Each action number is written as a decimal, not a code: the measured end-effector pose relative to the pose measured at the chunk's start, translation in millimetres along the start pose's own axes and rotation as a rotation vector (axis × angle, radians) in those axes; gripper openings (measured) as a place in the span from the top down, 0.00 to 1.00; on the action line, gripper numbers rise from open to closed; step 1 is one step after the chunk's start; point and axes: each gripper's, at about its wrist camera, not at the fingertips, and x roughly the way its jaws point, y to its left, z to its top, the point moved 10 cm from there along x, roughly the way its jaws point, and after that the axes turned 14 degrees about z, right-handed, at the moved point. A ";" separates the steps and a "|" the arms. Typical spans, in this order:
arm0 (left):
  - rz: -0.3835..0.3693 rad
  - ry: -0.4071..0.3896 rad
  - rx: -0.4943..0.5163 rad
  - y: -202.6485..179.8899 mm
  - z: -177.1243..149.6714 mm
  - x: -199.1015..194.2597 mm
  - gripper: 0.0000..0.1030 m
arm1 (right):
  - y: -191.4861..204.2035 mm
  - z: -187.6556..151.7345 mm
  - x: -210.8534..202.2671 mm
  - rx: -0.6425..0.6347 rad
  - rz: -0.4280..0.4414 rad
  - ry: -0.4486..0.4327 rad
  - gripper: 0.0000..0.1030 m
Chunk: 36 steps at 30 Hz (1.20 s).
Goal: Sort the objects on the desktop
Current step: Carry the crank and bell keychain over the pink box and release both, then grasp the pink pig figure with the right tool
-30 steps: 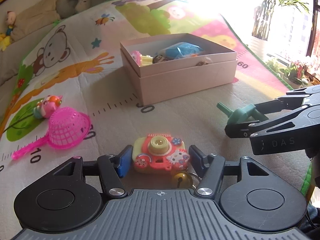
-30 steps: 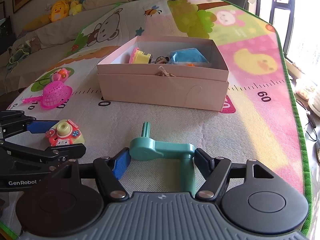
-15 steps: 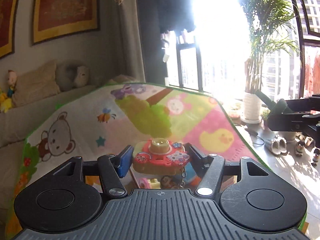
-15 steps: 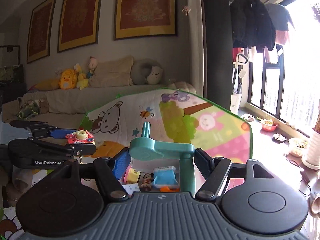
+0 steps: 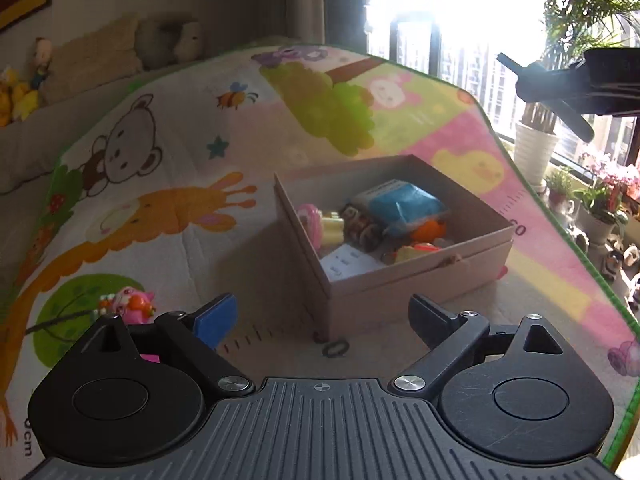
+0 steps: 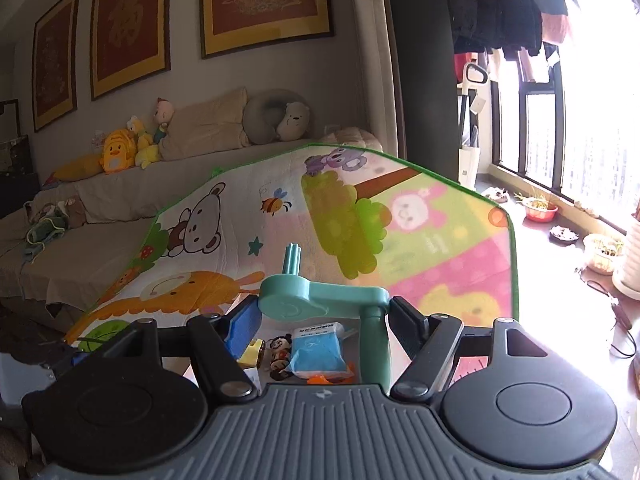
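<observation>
My left gripper hovers just before the open pink box. Its jaws are opening and nothing is between them. Inside the box lie a blue packet, an orange toy and, by the front wall, a red and yellow toy that looks like the toy camera. My right gripper is shut on a teal crank-shaped piece, held high above the box. In the left wrist view it shows as a dark shape at the upper right.
The box stands on a cartoon play mat with a ruler print. A pink animal toy lies at the near left, with a bit of pink net beside it. A sofa with plush toys is behind, plant pots by the window.
The left gripper's jaws have spread and the toy camera has left them; its view has tipped down onto the box. The right gripper has risen, still gripping the teal piece.
</observation>
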 end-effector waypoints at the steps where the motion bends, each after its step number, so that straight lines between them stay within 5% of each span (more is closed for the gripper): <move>1: 0.006 0.015 0.013 0.5 -13.5 -2.0 0.06 | -0.8 -1.9 11.1 0.013 0.013 0.020 0.32; 10: 0.023 0.086 0.043 14.6 -76.5 -11.4 0.02 | -16.7 -45.1 123.5 0.129 0.020 0.235 0.31; 18: 0.108 0.073 -0.032 61.8 -86.2 -16.2 0.01 | -15.0 -39.1 114.0 0.153 -0.003 0.214 0.23; 24: 0.235 0.070 -0.111 116.5 -79.3 -9.4 0.01 | 81.8 -36.8 125.6 -0.030 0.163 0.249 0.17; 29: 0.286 0.054 -0.133 153.8 -74.7 -3.4 0.00 | 175.1 -66.6 182.5 -0.104 0.331 0.392 0.16; 36: 0.288 0.072 -0.134 172.2 -78.3 11.5 0.00 | 247.2 -106.6 279.7 -0.190 0.355 0.518 0.15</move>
